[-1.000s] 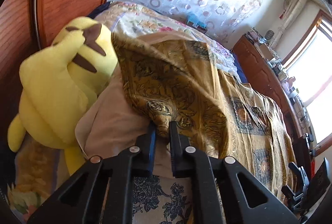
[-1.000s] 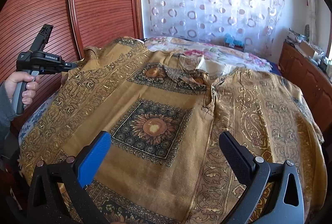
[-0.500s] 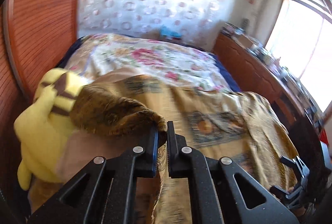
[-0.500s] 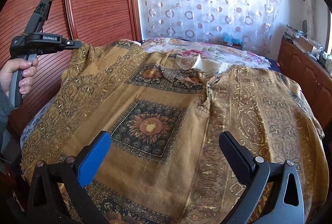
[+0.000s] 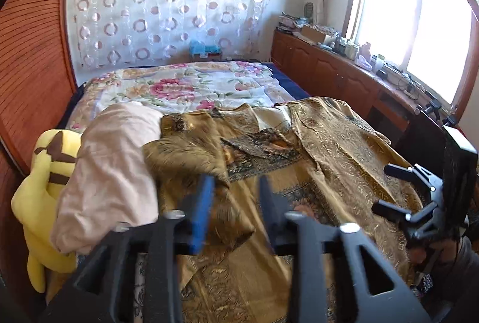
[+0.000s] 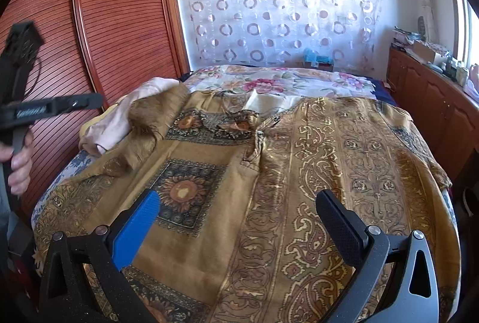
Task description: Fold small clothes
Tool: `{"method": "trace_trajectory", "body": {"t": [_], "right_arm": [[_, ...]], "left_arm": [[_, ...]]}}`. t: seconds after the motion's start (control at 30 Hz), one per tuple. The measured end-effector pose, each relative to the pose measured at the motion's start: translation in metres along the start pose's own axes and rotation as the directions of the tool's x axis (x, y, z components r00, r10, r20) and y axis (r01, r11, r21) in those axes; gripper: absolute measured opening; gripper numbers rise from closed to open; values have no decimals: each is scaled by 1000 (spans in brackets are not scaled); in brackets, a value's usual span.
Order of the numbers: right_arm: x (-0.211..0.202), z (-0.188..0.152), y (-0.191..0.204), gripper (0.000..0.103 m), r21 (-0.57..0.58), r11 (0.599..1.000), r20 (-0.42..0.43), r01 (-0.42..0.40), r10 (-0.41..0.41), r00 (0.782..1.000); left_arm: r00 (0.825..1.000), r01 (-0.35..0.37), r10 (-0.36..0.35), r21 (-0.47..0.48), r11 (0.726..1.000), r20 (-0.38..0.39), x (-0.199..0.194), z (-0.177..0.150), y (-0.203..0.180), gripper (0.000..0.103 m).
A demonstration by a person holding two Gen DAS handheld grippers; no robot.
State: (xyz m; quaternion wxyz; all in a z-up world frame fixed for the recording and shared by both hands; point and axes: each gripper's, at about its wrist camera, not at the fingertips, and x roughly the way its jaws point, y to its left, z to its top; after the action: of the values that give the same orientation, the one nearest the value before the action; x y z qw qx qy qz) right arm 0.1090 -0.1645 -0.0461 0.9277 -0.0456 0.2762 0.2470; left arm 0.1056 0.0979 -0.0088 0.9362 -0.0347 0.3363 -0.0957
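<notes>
A gold-brown patterned shirt (image 6: 299, 173) lies spread front up across the bed. Its left sleeve (image 5: 185, 149) is turned inward and lies crumpled over the chest, blurred with motion, also seen as the sleeve (image 6: 149, 119) in the right wrist view. My left gripper (image 5: 235, 185) hovers just above that sleeve with its jaws opening; the cloth shows through the gap, and the pads do not press on it. From the right wrist view the left gripper (image 6: 45, 110) sits at the bed's left edge, held by a hand. My right gripper (image 6: 238, 203) stands wide open over the shirt's lower front, holding nothing.
A pale pink cloth (image 5: 113, 173) and a yellow plush toy (image 5: 39, 188) lie at the bed's left side. Red-brown slatted wardrobe doors (image 6: 104, 23) close in on the left. A floral bedspread (image 5: 185, 83) covers the far half. A cluttered wooden cabinet (image 5: 344, 77) runs under the window.
The left gripper, shut on the sleeve, swung it up and over toward the shirt's middle, then its jaws parted and the sleeve dropped onto the chest. The right gripper stayed open, barely shifting.
</notes>
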Motion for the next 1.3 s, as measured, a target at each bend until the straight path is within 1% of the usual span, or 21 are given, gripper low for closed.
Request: {"method": "trace_trajectory", "body": {"t": [0.07, 0.1, 0.13, 0.17, 0.27, 0.37, 0.5, 0.57, 0.67, 0.7, 0.8, 0.9, 0.97, 1.0, 1.17, 1.3], "right_arm": [[1, 2, 1, 103, -6, 1000, -1, 5, -5, 1000], [2, 3, 3, 103, -15, 1000, -2, 10, -10, 1000], [2, 4, 5, 103, -23, 1000, 0, 15, -15, 1000], [2, 5, 7, 103, -32, 999, 4, 20, -20, 1000], [3, 10, 15, 103, -71, 997, 22, 33, -32, 999], [8, 15, 26, 103, -125, 992, 46, 22, -17, 999], [23, 26, 39, 103, -185, 983, 19, -13, 16, 1000], [33, 37, 45, 103, -195, 979, -5, -61, 62, 998], [43, 53, 51, 103, -201, 972, -8, -122, 123, 992], [47, 60, 53, 103, -209, 968, -12, -141, 142, 990], [64, 75, 57, 93, -218, 956, -30, -199, 197, 980], [91, 88, 63, 79, -222, 951, -74, -217, 206, 976], [111, 92, 67, 77, -222, 948, -106, -228, 209, 972], [117, 93, 68, 75, -222, 946, -118, -236, 214, 970], [163, 108, 74, 73, -218, 944, -169, -249, 215, 962], [195, 119, 80, 66, -225, 936, -196, -270, 228, 954]], "left_arm": [[1000, -12, 13, -1, 1000, 11, -4, -11, 8, 60], [1000, -24, 24, -7, 1000, 5, -4, -16, 11, 74], [999, -38, 38, -15, 999, 1, -1, -22, 13, 80], [999, -50, 50, -23, 998, -10, 1, -27, 19, 80], [992, -97, 94, -42, 994, -81, 19, -42, 31, 80], [986, -113, 107, -37, 993, -124, 36, -54, 34, 80], [975, -148, 137, -52, 988, -175, 50, -64, 45, 80], [972, -157, 145, -52, 986, -184, 52, -67, 47, 80], [967, -163, 148, -56, 985, -209, 59, -72, 50, 80], [969, -160, 144, -61, 985, -203, 58, -72, 50, 80], [968, -163, 148, -58, 985, -205, 58, -70, 49, 81], [966, -165, 152, -44, 985, -210, 62, -70, 49, 84], [966, -156, 145, -38, 987, -215, 63, -70, 47, 88], [965, -155, 145, -31, 987, -218, 64, -70, 46, 90], [964, -157, 148, -24, 987, -221, 64, -70, 45, 91], [963, -161, 152, -23, 987, -221, 64, -70, 45, 91]]}}
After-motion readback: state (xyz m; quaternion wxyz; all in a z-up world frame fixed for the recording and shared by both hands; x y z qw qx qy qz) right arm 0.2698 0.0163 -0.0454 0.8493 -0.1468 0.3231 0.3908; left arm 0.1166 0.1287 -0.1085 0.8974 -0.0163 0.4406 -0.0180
